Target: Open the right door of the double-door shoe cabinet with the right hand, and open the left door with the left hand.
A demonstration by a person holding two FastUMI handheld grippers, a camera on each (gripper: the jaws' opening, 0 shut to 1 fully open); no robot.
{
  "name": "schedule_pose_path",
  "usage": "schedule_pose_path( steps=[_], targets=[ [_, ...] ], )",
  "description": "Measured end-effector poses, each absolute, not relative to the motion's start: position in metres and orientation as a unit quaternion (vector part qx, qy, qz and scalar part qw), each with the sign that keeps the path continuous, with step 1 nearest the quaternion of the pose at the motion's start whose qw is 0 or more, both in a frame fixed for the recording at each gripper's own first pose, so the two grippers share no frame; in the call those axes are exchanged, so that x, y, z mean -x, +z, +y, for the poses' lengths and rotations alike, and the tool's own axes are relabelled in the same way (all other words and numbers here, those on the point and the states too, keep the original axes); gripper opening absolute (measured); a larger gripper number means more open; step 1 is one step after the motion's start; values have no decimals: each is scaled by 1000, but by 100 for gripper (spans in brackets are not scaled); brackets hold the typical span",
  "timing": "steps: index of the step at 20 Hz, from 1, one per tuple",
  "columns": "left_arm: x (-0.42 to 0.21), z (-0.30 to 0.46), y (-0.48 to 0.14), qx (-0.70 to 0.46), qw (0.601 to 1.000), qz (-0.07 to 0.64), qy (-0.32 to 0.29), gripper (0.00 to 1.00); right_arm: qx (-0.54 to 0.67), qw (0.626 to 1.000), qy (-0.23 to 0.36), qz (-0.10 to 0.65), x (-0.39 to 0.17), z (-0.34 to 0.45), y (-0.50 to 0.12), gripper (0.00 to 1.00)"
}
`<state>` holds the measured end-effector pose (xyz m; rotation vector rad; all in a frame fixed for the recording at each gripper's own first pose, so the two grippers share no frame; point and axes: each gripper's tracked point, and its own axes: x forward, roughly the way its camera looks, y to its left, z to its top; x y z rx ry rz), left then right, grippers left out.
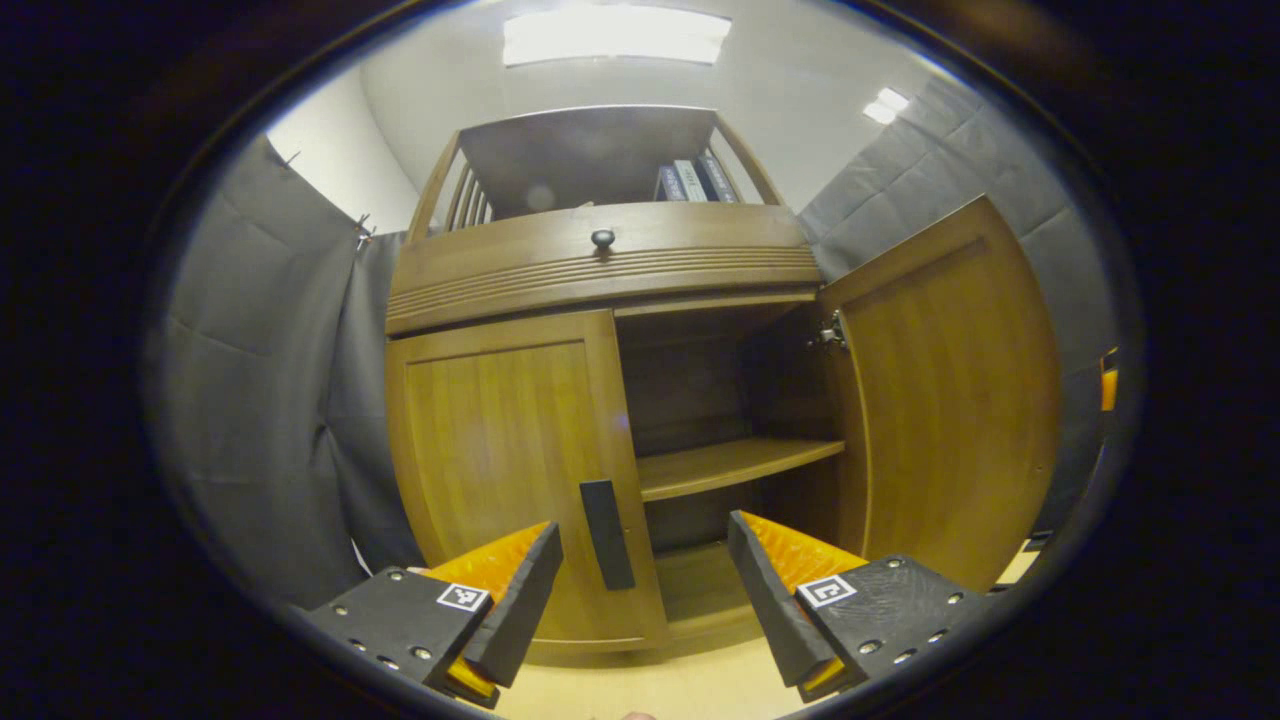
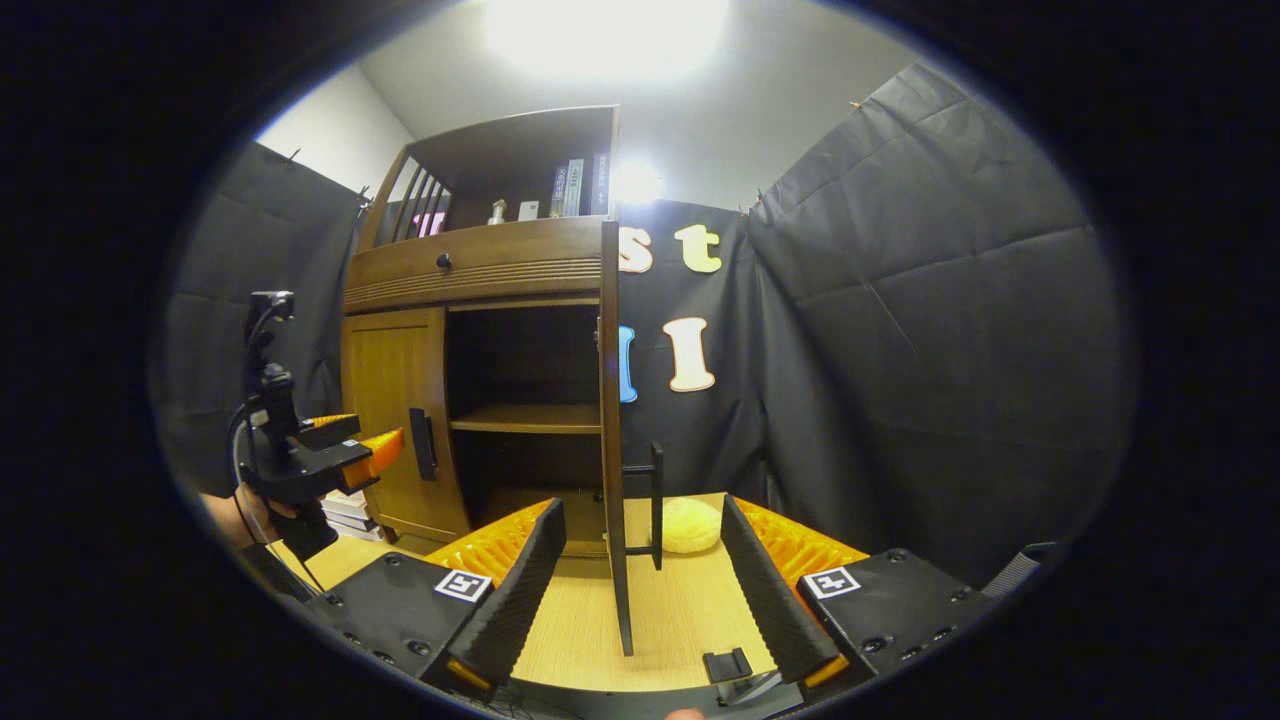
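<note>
The wooden shoe cabinet has its right door swung wide open, baring a shelf. Its left door is closed. That door's dark vertical handle sits just ahead of my left gripper, which is open and apart from it. In the right gripper view the left gripper hovers close to the left door. My right gripper is open; the right door's edge and its handle stand between and beyond its fingers, untouched.
Books stand on the cabinet's upper shelf, above a drawer with a round knob. Black cloth walls close in on both sides. A pale round cushion lies on the wooden floor behind the open door.
</note>
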<state>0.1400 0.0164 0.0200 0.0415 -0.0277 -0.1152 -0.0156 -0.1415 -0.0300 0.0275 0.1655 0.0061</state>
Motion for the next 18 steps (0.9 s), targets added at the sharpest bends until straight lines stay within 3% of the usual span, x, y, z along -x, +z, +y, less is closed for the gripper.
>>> schedule_pose_path(
  steps=[1, 4, 5, 6, 8, 9, 18],
  targets=[
    [-149, 18, 20, -17, 998, -18, -56, 99, -14, 996, 3, 84, 17, -141, -30, 98],
    [-171, 19, 16, 8, 998, -19, -56, 99, -14, 996, -1, 93, 23, -141, -36, 98],
    [-179, 22, 14, 14, 998, -17, -52, 99, -15, 995, 0, 95, 25, -141, -36, 92],
    [-186, 26, 13, 18, 999, -17, -45, 99, -16, 995, -2, 94, 26, -140, -35, 98],
    [-201, 30, 6, 21, 999, -13, -33, 99, -16, 996, -2, 93, 29, -137, -34, 92],
    [-209, 32, 2, 19, 999, -9, -31, 99, -13, 995, -1, 94, 31, -136, -34, 97],
    [-260, 44, -37, 37, 999, 26, -17, 99, -9, 993, -13, 113, 46, -145, -46, 98]
  ],
)
